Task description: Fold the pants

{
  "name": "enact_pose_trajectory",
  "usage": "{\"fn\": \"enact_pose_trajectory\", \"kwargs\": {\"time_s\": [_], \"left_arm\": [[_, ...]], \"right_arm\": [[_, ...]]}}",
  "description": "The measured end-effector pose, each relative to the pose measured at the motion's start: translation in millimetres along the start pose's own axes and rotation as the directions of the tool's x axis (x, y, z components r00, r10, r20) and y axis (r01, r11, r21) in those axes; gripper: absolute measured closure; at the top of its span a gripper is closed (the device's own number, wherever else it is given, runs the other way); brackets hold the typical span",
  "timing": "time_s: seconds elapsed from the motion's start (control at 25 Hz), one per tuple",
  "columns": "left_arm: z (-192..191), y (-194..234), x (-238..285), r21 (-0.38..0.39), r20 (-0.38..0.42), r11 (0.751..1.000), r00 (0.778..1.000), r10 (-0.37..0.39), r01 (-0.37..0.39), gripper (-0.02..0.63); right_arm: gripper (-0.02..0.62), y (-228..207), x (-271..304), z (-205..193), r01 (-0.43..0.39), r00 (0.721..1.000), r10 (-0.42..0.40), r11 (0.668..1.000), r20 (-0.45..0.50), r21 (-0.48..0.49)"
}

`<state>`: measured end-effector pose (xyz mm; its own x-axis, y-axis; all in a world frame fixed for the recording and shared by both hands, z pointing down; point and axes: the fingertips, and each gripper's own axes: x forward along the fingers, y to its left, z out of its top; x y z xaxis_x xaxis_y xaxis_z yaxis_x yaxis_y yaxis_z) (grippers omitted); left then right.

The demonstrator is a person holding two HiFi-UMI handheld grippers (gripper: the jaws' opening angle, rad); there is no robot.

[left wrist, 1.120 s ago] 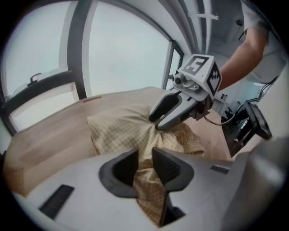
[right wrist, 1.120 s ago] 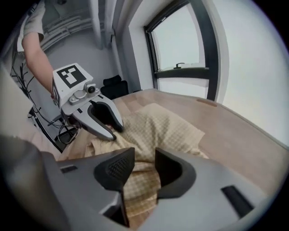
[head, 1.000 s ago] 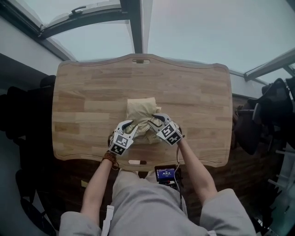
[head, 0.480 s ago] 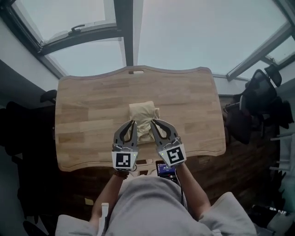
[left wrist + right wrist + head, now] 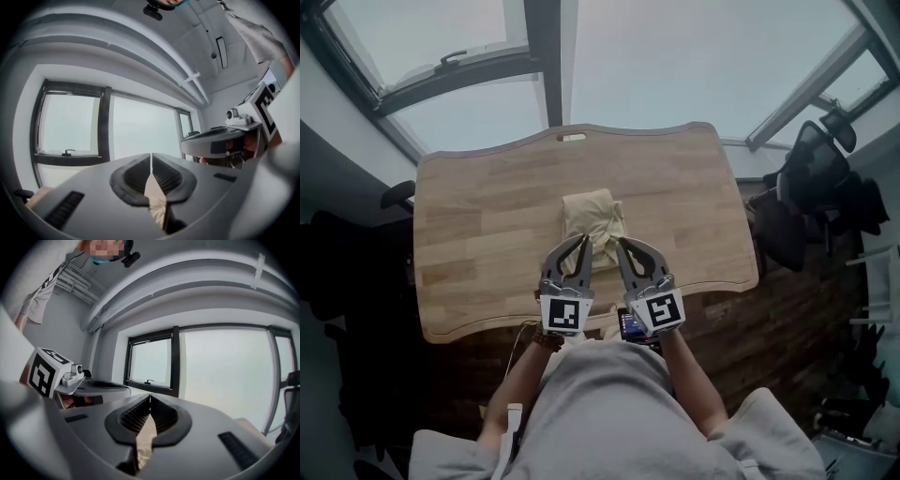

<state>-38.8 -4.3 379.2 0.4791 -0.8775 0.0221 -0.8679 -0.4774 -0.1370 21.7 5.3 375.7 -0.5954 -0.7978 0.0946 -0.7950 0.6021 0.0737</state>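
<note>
The beige pants (image 5: 591,214) lie as a small folded bundle near the middle of the wooden table (image 5: 478,216). Both grippers are held side by side high above the table's near edge, close to the head camera, and point level. The jaws of the left gripper (image 5: 581,241) (image 5: 151,157) have just been closing; they now meet with nothing pinched between them. The right gripper (image 5: 622,245) (image 5: 149,398) has closed the same way and is also empty. Only a beige sliver of what lies below shows through the gap behind each pair of pads.
Dark office chairs (image 5: 811,187) stand off the table's right side, and another dark seat (image 5: 398,195) is at its left. A small lit screen (image 5: 635,325) hangs at the person's waist. Large windows (image 5: 136,126) (image 5: 225,371) fill both gripper views.
Both grippers have lifted off the pants and risen toward the head camera, swinging up to level. Their jaws went from open to shut. The pants stay folded on the table.
</note>
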Motion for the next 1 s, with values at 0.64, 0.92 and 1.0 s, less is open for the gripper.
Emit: {"fn": "enact_pose_trajectory", "kwargs": {"time_s": [0.64, 0.92, 1.0], "left_arm": [[-18, -20, 10, -0.053, -0.096, 0.993, 0.990, 0.099, -0.104, 0.591], [-27, -23, 15, -0.004, -0.124, 0.995, 0.988, 0.097, -0.098, 0.591], [-26, -22, 17, -0.002, -0.122, 0.995, 0.987, 0.102, -0.103, 0.592]], "right_arm": [[0.592, -34, -7, -17, -0.089, 0.994, 0.087, 0.995, -0.069, -0.036], [0.592, -35, -2, -23, -0.134, 0.989, 0.132, 0.991, -0.070, -0.023], [0.592, -34, 0, -25, -0.143, 0.987, 0.141, 0.990, -0.074, -0.017]]}}
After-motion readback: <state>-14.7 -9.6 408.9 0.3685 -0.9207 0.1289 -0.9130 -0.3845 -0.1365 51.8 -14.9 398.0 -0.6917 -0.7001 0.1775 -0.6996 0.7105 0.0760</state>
